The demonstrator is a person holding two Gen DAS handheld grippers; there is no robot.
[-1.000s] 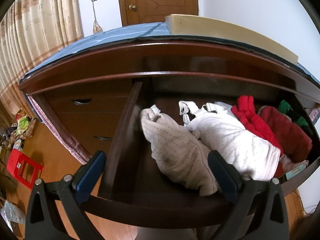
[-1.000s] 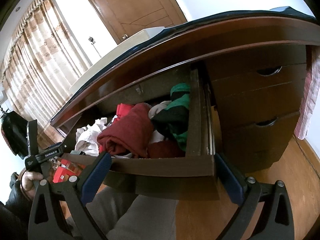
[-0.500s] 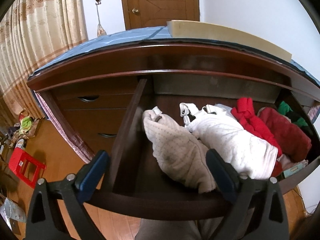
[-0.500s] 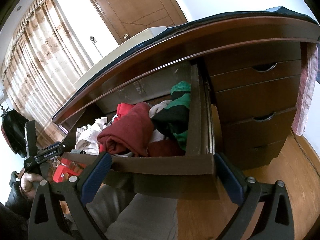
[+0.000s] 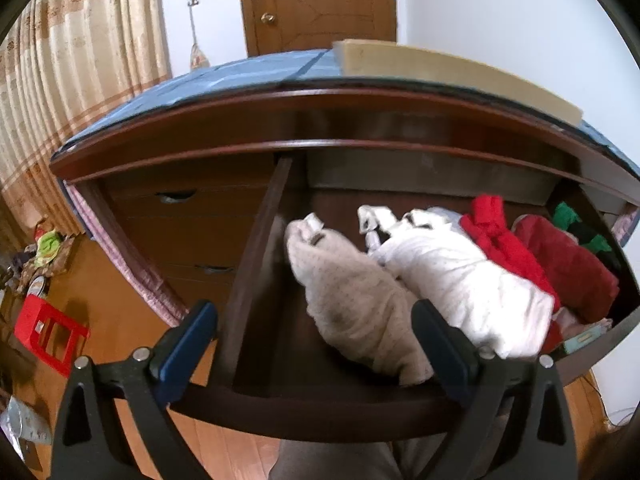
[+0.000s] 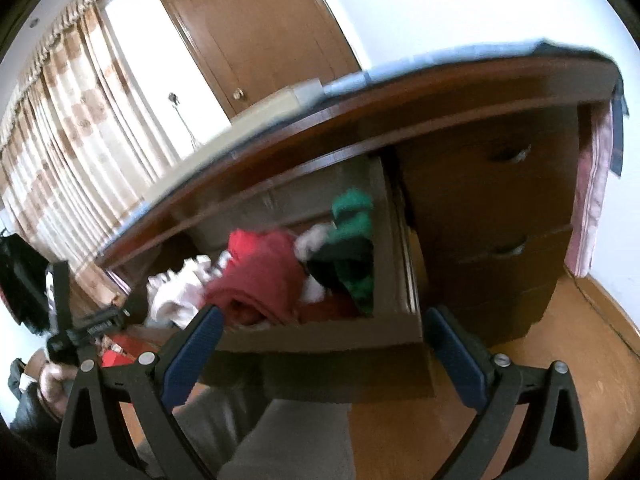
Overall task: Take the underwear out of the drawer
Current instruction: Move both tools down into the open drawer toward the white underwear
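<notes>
Red plastic stool [image 5: 47, 330]: on the wooden floor, far left. Left gripper [image 5: 314, 344]: blue-padded fingers [image 5: 188, 346] spread wide, released, holding nothing, poised over the front rim of the open dark wooden drawer [image 5: 304, 404] of the desk [image 5: 240, 124]. Beige dotted rolled underwear [image 5: 352, 300]: in the drawer, left end of the row, just beside the white dotted rolled garment [image 5: 468, 280]. Bright red folded cloth [image 5: 496, 236], then dark red folded garment [image 5: 568, 264], then green cloth [image 5: 568, 216] at the drawer's right end. Right gripper [image 6: 326, 354]: fingers [image 6: 194, 354] likewise apart and empty, in front of the drawer's right front corner; image blurred.
</notes>
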